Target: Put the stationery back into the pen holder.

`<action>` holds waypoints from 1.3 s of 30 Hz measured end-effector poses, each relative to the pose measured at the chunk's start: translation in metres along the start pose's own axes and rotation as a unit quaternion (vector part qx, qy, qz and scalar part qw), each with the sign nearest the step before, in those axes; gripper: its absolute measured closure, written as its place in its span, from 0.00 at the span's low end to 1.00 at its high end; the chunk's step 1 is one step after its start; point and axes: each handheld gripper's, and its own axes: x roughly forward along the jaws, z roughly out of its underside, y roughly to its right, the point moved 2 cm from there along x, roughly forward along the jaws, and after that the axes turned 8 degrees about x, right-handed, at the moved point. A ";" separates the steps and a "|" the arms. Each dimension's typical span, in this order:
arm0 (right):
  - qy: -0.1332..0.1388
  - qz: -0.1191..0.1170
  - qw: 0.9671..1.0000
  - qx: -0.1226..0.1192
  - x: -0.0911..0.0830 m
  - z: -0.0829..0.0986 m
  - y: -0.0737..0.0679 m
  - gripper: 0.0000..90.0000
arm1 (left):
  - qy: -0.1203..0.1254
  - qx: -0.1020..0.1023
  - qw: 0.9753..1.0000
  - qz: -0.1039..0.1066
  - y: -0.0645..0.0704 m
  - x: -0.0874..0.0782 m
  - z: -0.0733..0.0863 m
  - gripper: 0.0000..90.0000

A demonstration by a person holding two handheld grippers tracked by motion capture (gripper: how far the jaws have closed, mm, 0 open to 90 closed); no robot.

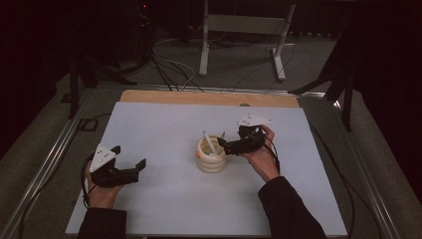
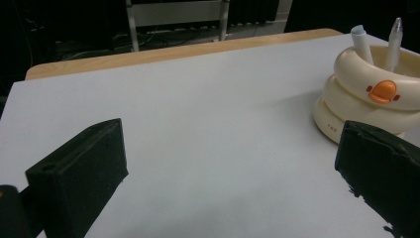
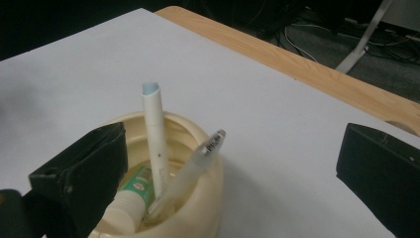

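Observation:
A cream ring-shaped holder [image 1: 211,158] with an orange duck beak [image 2: 383,91] stands mid-table. In it lean a white pen [image 3: 156,139] with a pale blue top, a clear pen [image 3: 190,171] and a small green-labelled tube [image 3: 131,198]. My right gripper [image 1: 230,139] hovers open at the holder's right rim [image 3: 203,208], one jaw over the cup and the other out over the table; neither pen is between pads that touch. My left gripper [image 1: 130,156] rests open and empty at the front left, well away from the holder [image 2: 369,96].
A white sheet [image 1: 164,134] covers the table, with a wooden strip [image 1: 209,97] along the far edge. Beyond it are a metal stand [image 1: 244,25] and floor cables [image 1: 169,69]. Metal rails [image 1: 50,154] run along both sides.

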 end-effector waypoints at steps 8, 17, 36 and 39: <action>-0.005 0.000 1.000 0.005 -0.004 0.003 0.007 0.00 | 0.000 -0.003 1.000 -0.002 -0.003 -0.002 0.001 0.00; -0.010 0.002 1.000 0.011 -0.010 0.007 0.012 0.00 | -0.002 -0.002 1.000 -0.003 -0.003 -0.002 0.001 0.00; -0.007 0.023 0.999 0.040 -0.032 0.024 0.033 0.00 | -0.007 0.003 1.000 -0.004 -0.005 -0.007 0.002 0.00; -0.003 0.028 0.999 0.042 -0.038 0.027 0.037 0.00 | -0.007 0.004 1.000 -0.003 -0.005 -0.007 0.002 0.00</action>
